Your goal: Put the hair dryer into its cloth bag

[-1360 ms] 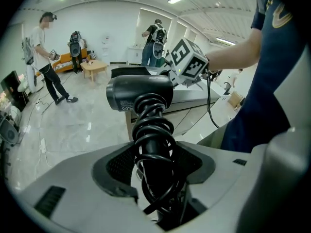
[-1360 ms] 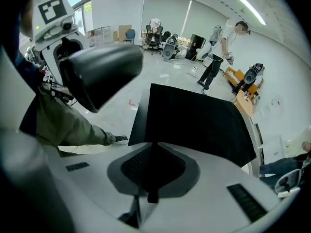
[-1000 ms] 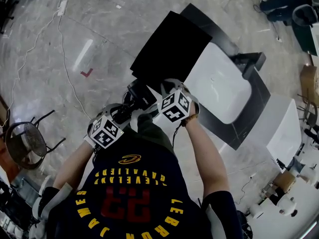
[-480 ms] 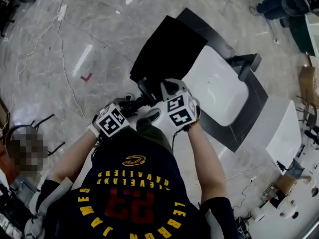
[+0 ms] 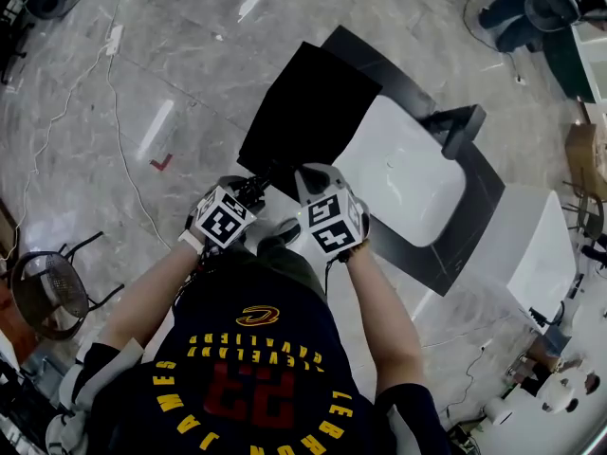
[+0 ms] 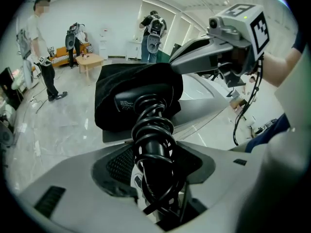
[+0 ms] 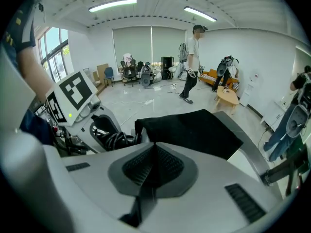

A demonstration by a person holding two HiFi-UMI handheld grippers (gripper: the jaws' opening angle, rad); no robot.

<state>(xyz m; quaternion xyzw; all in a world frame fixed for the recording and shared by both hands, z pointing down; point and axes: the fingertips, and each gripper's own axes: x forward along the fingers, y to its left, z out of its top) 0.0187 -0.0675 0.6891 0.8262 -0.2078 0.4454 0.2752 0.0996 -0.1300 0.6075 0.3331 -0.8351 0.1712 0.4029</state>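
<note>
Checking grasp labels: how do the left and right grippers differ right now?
The left gripper has its jaws wide apart, clamped on the hair dryer by its cord-wrapped handle. The right gripper has its jaws pressed together, apparently pinching the rim of the cloth bag. Left holds something thick and rigid, right something thin and limp. Both are loaded and meet at the bag's mouth.

Centre of the head view: two bare forearms [image 5: 379,301] reach forward, grippers side by side, angled down. The left gripper [image 5: 254,186] clamps the cord-wrapped handle of the hair dryer [image 6: 151,130]. The right gripper [image 5: 303,173] has its jaws pressed together on the edge of the cloth bag [image 7: 194,130].
</note>
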